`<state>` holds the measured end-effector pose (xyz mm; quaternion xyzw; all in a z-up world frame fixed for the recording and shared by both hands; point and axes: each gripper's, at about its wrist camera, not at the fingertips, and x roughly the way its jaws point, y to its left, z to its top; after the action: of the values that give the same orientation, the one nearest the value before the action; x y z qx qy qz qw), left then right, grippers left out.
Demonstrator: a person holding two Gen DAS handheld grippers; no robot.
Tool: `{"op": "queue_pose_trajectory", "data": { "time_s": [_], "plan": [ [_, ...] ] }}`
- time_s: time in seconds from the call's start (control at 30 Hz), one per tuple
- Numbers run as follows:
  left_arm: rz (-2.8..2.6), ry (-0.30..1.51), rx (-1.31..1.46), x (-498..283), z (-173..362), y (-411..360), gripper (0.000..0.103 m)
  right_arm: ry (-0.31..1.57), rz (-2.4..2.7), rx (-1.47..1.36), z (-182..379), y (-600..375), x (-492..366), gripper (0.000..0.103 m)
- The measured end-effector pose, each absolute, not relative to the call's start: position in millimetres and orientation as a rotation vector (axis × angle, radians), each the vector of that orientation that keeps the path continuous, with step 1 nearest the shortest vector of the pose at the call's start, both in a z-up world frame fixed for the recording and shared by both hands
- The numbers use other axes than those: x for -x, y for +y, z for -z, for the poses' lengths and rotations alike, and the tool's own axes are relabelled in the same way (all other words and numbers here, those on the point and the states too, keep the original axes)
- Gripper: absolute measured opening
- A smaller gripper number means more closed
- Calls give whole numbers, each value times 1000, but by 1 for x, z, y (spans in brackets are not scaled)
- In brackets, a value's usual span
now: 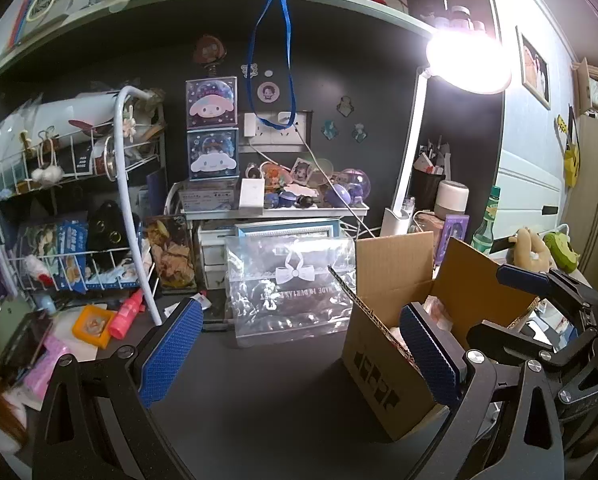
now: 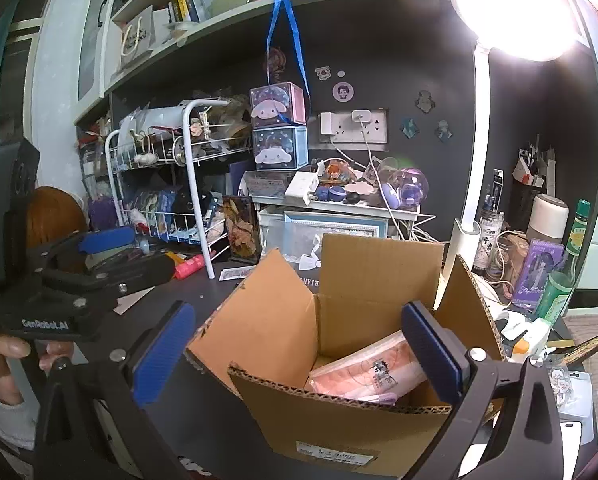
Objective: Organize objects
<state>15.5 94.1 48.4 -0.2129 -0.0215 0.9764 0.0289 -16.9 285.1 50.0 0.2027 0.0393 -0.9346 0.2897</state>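
An open cardboard box (image 2: 359,280) stands on the dark desk, flaps up, with a pink wrapped packet (image 2: 363,376) lying inside. My right gripper (image 2: 299,356) hangs open over the box's near rim, nothing between its blue pads. In the left wrist view the same cardboard box (image 1: 383,356) sits to the right, and my left gripper (image 1: 299,356) is open and empty just left of it, low over the desk. The right gripper (image 1: 539,300) shows beyond the box. A clear plastic pouch (image 1: 287,288) with a white bow print stands behind.
A white wire rack (image 1: 71,208) full of small items fills the left. A pink tube (image 1: 127,312) and an orange case (image 1: 93,325) lie at its foot. A lit desk lamp (image 1: 467,64), a green bottle (image 2: 565,264) and a small white shelf (image 1: 275,208) crowd the back and right.
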Motion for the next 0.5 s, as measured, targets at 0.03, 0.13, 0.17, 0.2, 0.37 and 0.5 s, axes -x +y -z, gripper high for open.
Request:
{"op": "queue_pose_trajectory", "data": {
  "time_s": [0.03, 0.13, 0.17, 0.2, 0.37, 0.5],
  "plan": [
    [-3012, -66, 657, -16, -48, 94, 99, 107, 2494, -541, -50, 285, 16, 102],
    [-3012, -65, 656, -16, -49, 94, 99, 111, 2496, -538, -50, 285, 14, 102],
    [-3012, -66, 657, -15, -49, 94, 99, 112, 2498, -539, -50, 285, 14, 102],
    [-3012, -66, 656, -15, -49, 94, 99, 114, 2499, -538, -51, 285, 13, 102],
    [-3013, -67, 654, -20, -48, 94, 99, 117, 2499, -539, -51, 285, 12, 102],
    [-3014, -72, 655, -22, -48, 93, 99, 116, 2500, -536, -51, 286, 10, 102]
  ]
}}
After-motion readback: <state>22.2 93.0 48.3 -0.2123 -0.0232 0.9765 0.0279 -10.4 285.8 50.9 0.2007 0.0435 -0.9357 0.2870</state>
